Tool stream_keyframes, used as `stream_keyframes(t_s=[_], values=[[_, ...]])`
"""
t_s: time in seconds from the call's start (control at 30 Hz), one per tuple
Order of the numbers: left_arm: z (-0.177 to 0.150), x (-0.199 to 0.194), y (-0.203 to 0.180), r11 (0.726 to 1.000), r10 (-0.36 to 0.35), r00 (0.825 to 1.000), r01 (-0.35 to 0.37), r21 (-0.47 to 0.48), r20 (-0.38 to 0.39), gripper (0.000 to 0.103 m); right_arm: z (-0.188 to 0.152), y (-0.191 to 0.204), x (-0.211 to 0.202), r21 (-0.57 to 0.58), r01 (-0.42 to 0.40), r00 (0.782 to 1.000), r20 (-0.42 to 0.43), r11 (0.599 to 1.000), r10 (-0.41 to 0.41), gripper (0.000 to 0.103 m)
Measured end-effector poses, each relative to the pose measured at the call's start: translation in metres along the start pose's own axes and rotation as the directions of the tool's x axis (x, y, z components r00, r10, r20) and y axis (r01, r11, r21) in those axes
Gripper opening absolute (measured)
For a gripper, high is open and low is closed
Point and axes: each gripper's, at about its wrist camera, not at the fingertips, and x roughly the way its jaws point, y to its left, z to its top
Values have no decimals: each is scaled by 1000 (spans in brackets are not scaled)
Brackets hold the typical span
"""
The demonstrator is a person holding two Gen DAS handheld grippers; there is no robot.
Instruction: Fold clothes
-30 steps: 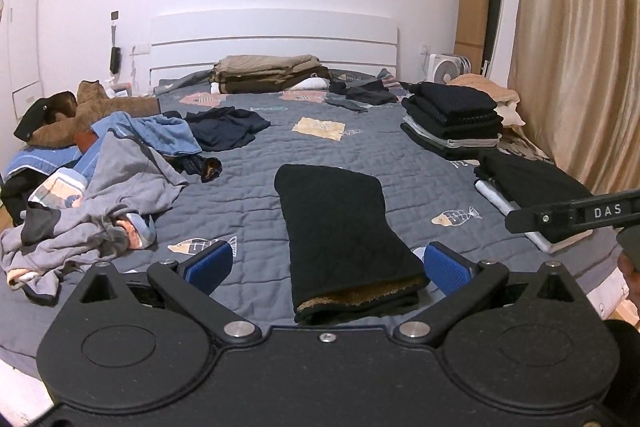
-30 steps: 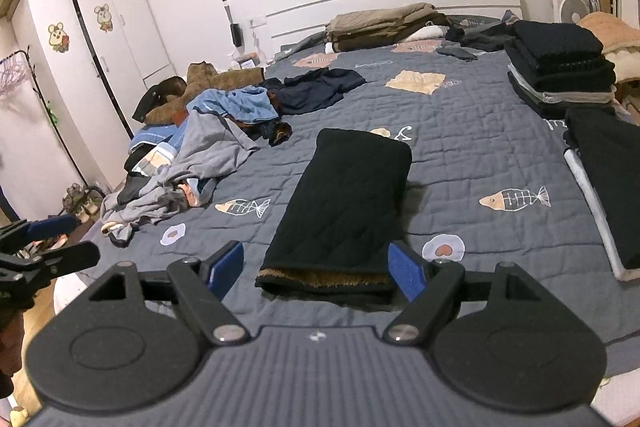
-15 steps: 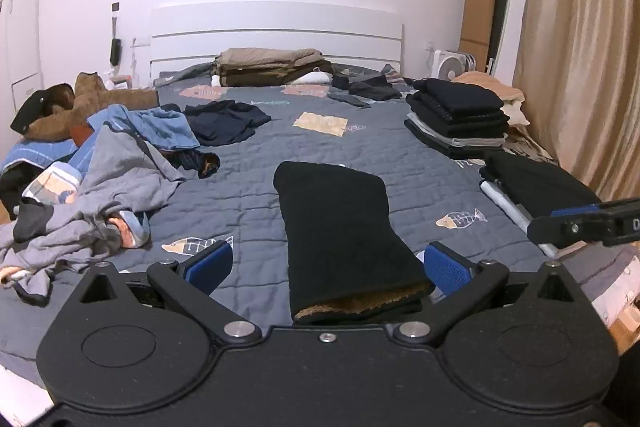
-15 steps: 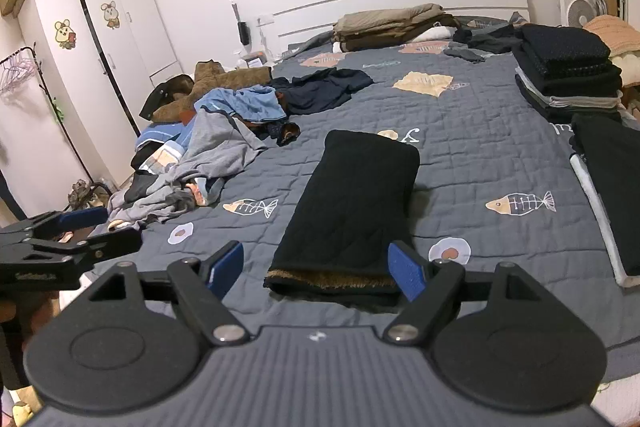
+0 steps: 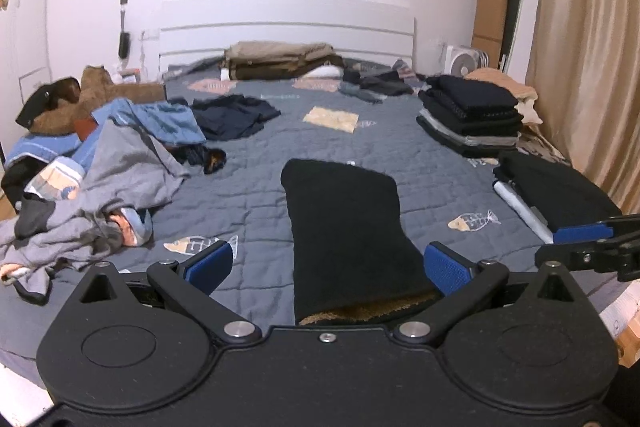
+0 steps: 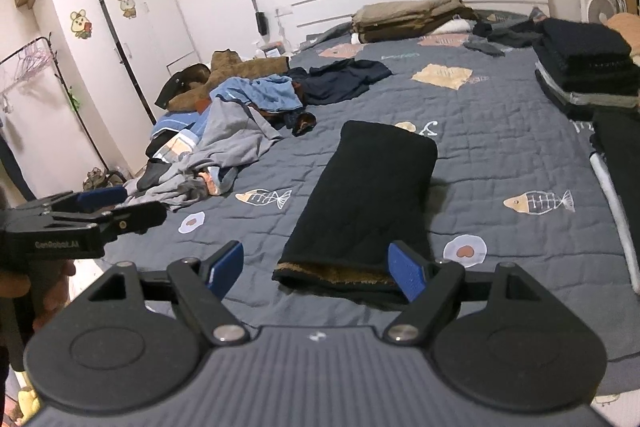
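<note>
A black garment with a brown fleece lining point(image 5: 344, 227) point(image 6: 368, 203) lies folded lengthwise on the grey quilted bed point(image 5: 248, 187) point(image 6: 512, 155), its open end towards me. My left gripper point(image 5: 328, 265) hovers open just in front of that near end, holding nothing. Open and empty too, my right gripper point(image 6: 316, 267) hangs before the same end, slightly to its left. Each gripper shows at the edge of the other's view: the right one point(image 5: 588, 243) and the left one point(image 6: 92, 211).
A heap of unfolded grey, blue and brown clothes point(image 5: 100, 171) point(image 6: 224, 131) covers the bed's left side. Folded dark stacks point(image 5: 472, 115) point(image 6: 584, 67) and a flat black piece point(image 5: 556, 191) line the right side. Beige folded bedding point(image 5: 280, 61) sits by the headboard. A curtain point(image 5: 592, 47) hangs right.
Both grippers have drifted back and apart a little, staying open. The right gripper's tip sank lower in the left view, and the left gripper came further into the right view.
</note>
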Motion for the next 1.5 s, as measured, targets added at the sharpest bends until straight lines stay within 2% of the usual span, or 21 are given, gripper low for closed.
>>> stream_keyframes(t_s=[0.37, 0.67, 0.97, 1.1, 1.3, 1.5], values=[[16, 75, 6, 992, -129, 991, 129, -14, -31, 103, 17, -40, 44, 61, -33, 998, -49, 998, 36, 79], [17, 125, 34, 980, -188, 979, 182, -76, -81, 103, 18, -70, 77, 124, -61, 994, -78, 990, 71, 79], [18, 168, 63, 965, -238, 964, 221, -140, -119, 103, 16, -83, 105, 181, -37, 993, -102, 983, 56, 79], [21, 187, 75, 951, -285, 950, 264, -158, -126, 103, 17, -85, 116, 179, -36, 993, -105, 983, 55, 79], [22, 229, 103, 906, -389, 910, 348, -242, -144, 103, 12, -91, 137, 212, -85, 985, -127, 974, 114, 79], [18, 281, 128, 829, -494, 857, 413, -378, -146, 103, 2, -99, 160, 255, -112, 975, -159, 960, 156, 80]])
